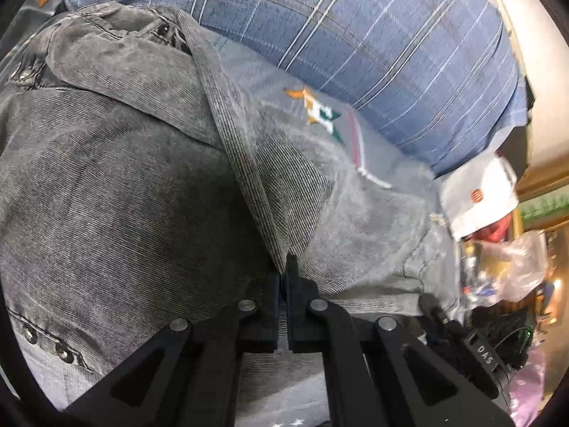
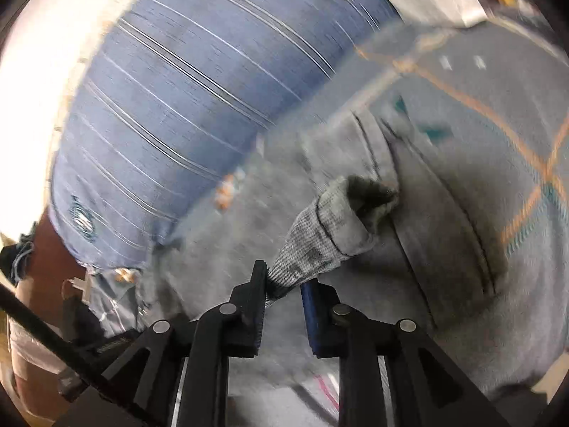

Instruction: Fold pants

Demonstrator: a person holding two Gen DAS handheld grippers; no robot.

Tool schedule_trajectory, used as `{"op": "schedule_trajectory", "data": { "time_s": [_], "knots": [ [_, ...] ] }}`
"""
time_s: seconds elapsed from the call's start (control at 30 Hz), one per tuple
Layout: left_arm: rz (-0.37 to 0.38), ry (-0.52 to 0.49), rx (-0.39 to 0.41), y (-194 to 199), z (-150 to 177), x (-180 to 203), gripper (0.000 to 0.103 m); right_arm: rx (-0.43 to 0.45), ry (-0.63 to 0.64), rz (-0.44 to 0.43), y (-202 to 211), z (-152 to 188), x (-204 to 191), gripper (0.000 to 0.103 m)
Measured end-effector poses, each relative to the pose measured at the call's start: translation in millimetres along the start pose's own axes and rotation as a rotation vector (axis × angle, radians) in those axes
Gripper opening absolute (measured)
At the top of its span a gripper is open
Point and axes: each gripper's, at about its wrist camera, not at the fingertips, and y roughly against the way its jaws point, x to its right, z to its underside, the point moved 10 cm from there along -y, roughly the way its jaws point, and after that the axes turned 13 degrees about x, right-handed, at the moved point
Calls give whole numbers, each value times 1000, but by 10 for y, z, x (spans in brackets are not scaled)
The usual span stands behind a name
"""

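Grey washed denim pants [image 1: 124,178] lie bunched on a bed, with the riveted waistband at the upper left of the left wrist view. My left gripper [image 1: 284,270] is shut on a ridge of the pants' fabric, pinched right at its tips. In the right wrist view, a leg of the pants [image 2: 444,231] lies flat and its turned-over hem [image 2: 341,213] runs down between the fingers of my right gripper [image 2: 283,278]. Those jaws stand parted. The fabric rests against the left pad [image 2: 261,284] and is clear of the blue right pad [image 2: 308,299].
A large blue plaid pillow [image 1: 355,35] [image 2: 177,106] lies just beyond the pants. Beneath them is a grey bedspread with a star emblem [image 1: 320,106] and orange lines [image 2: 480,89]. A white bag [image 1: 476,195] and plastic-wrapped clutter [image 1: 505,270] sit at the bed's edge.
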Motion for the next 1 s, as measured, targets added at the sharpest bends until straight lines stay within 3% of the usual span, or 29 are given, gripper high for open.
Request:
{"op": "schedule_trajectory", "data": {
  "time_s": [0.07, 0.13, 0.17, 0.2, 0.27, 0.33, 0.37, 0.4, 0.5, 0.63, 0.7, 0.73, 0.8, 0.87, 0.93, 1.0],
  "knots": [
    [-21, 1, -14, -82, 46, -19, 2, -75, -85, -29, -82, 69, 107, 25],
    [-3, 16, -12, -90, 49, -7, 2, -42, -112, -47, -22, -20, 156, 45],
    [5, 17, -8, -75, 52, -17, 2, -8, -105, -41, 34, -88, 167, 70],
    [11, 17, -1, -56, 41, -7, 2, 16, -104, -42, 77, -130, 172, 76],
    [11, 16, -1, -29, 42, -14, 2, 43, -100, -41, 121, -189, 191, 71],
    [15, 4, 5, -24, 40, 2, 2, 12, -71, -6, 59, -160, 228, 48],
    [10, -6, 10, -22, 32, 12, 2, -6, -61, 11, 33, -130, 241, 26],
    [11, -11, 10, -16, 31, 17, 2, -19, -58, 17, 6, -104, 246, 14],
    [33, 3, 19, 2, -14, 98, 2, 66, -57, -9, 183, -316, 223, 13],
    [142, 32, 62, 352, -24, 371, 2, 166, -45, -115, 595, -560, 105, 13],
    [168, -25, 77, 474, 78, 514, 2, 165, -48, -73, 694, -571, 198, 13],
    [150, -59, 62, 430, 170, 539, 2, 134, -54, -5, 658, -515, 334, 13],
    [72, -133, -17, 156, 453, 472, 2, 89, -109, 91, 565, -392, 628, 14],
    [13, -128, -75, -72, 645, 314, 2, 18, -170, 126, 432, -257, 813, 14],
    [30, -90, -78, -116, 711, 244, 2, 87, -147, 120, 564, -362, 786, 14],
    [107, -73, -49, -3, 698, 331, 2, 147, -76, 175, 704, -453, 740, 14]
  ]
}}
